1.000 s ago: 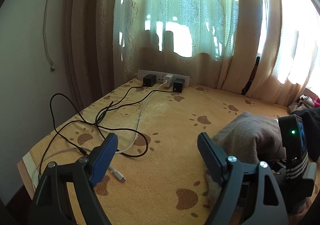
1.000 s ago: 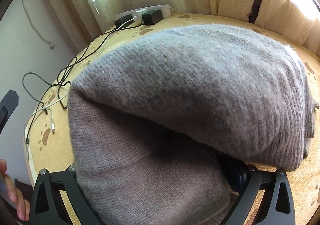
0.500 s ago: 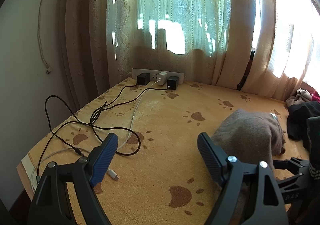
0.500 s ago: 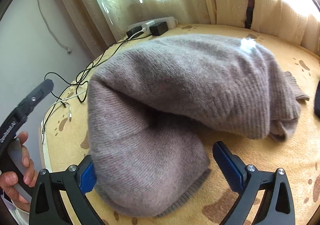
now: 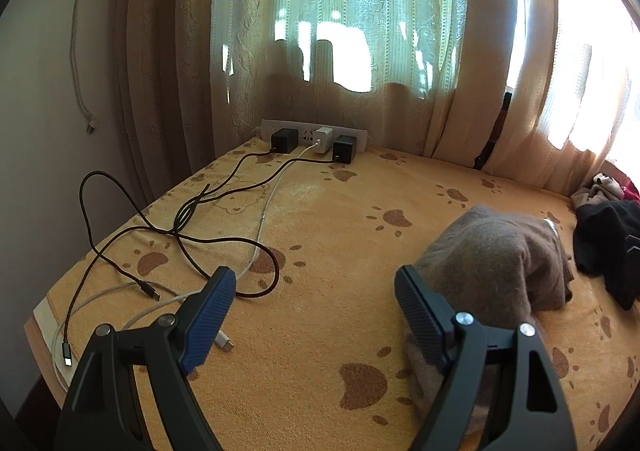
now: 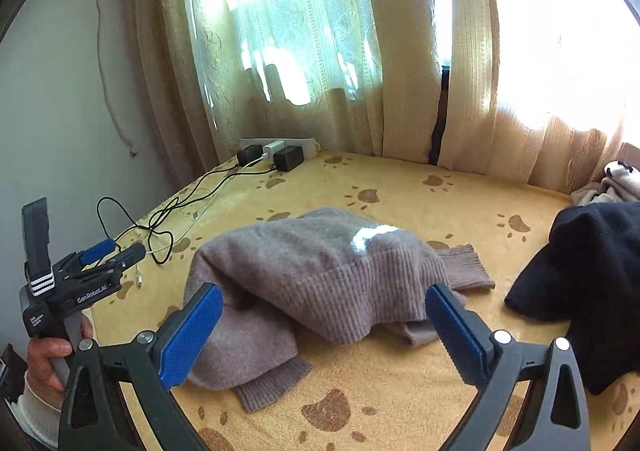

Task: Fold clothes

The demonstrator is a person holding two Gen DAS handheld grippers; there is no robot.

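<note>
A grey-brown knit sweater [image 6: 320, 283] lies bunched and roughly folded on the yellow paw-print blanket [image 6: 400, 187]. It also shows in the left wrist view [image 5: 496, 255]. My right gripper [image 6: 320, 331] is open and empty, raised just in front of the sweater. My left gripper [image 5: 312, 307] is open and empty, left of the sweater, its right finger close to the sweater's edge. The left gripper also shows in the right wrist view [image 6: 104, 255], held in a hand. A black garment [image 6: 580, 283] lies to the right.
A power strip with chargers [image 5: 316, 139] sits at the back by the curtains [image 5: 400, 51]. Black and white cables [image 5: 180, 227] sprawl over the blanket's left side. More clothes [image 5: 600, 187] lie at the far right. The blanket's left edge drops off by the wall.
My right gripper has opened, let go of the sweater and pulled back and up; the sweater now lies on the blanket. My left gripper has drawn back slightly, still open.
</note>
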